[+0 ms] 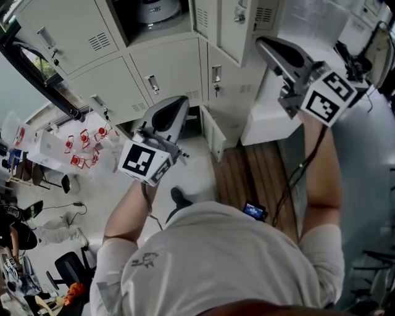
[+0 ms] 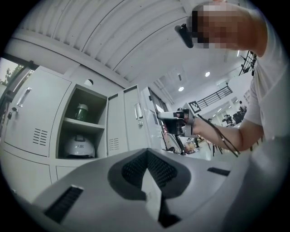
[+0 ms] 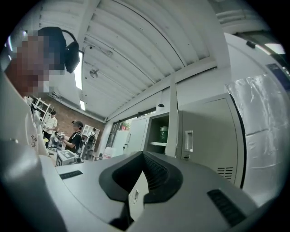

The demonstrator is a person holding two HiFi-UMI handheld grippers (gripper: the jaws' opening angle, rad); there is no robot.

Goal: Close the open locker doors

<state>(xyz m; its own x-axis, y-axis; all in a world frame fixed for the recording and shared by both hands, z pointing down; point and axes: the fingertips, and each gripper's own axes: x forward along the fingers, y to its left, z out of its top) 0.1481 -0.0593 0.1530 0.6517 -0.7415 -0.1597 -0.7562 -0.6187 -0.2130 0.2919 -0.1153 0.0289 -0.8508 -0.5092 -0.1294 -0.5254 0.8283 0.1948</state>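
Note:
A bank of grey lockers (image 1: 154, 68) fills the top of the head view. One upper compartment (image 1: 154, 15) stands open, with a white helmet (image 2: 79, 147) and a green jar (image 2: 81, 112) on its shelves. Just right of it is a tall door (image 1: 231, 28) with a recessed handle (image 3: 188, 140). A small bottom door (image 1: 215, 133) hangs open near the floor. My left gripper (image 1: 166, 114) is shut and empty, level, in front of the lower lockers. My right gripper (image 1: 278, 49) is raised near the tall door, shut with nothing in it.
A white cabinet wrapped in plastic film (image 3: 260, 136) stands right of the lockers. A wooden floor strip (image 1: 247, 179) runs by the person's feet, with a small device (image 1: 254, 212) on it. Far left are a table with red items (image 1: 86, 145), chairs and people (image 3: 74, 136).

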